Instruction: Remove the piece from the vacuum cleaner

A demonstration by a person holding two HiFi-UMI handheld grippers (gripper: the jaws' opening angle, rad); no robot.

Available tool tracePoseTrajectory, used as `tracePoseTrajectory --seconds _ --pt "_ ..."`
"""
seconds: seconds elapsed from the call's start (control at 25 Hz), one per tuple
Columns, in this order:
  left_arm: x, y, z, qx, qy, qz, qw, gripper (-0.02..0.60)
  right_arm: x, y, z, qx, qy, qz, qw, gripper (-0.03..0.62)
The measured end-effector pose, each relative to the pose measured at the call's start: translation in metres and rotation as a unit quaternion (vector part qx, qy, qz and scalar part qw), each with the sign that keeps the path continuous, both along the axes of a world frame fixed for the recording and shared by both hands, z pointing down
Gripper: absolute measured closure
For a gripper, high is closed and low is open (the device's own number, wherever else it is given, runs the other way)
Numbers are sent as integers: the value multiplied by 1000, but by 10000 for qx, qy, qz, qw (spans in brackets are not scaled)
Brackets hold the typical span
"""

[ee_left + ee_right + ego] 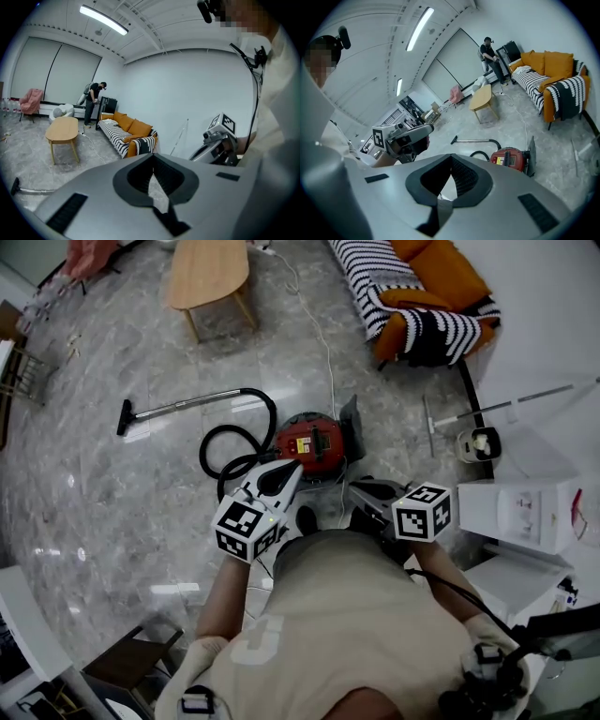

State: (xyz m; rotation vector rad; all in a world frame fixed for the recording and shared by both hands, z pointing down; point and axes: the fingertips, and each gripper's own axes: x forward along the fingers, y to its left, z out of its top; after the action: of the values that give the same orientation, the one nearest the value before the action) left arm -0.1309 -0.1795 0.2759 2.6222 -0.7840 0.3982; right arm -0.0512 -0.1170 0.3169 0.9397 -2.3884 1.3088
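Holding both grippers up at your chest, you grip nothing. The left gripper (279, 479) has its jaws clenched together on air, and so does the right gripper (367, 493). The round red canister vacuum cleaner (312, 442) sits on the grey marble floor (94, 502) at your twelve o'clock, well apart from both tips. Its black ribbed hose (225, 444) loops toward ten o'clock into a slim metal wand (183, 407), and a dark upright flap (352, 420) stands at the canister's one o'clock. Which piece comes off, I cannot tell. Crouch first and spread one pair of jaws before reaching. Steady the canister with the other gripper, then pull straight along the joint.
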Motion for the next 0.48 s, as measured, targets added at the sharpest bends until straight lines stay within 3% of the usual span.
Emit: tracePoseTrajectory --seconds 0.24,0.48 --pt "30 -19 13 -153 -300 -125 9994 577 39 -29 14 -130 -7 7 9999 592" --pt "69 -37 30 -563 -461 -236 9971 577 84 -62 44 -445 74 -62 9990 592"
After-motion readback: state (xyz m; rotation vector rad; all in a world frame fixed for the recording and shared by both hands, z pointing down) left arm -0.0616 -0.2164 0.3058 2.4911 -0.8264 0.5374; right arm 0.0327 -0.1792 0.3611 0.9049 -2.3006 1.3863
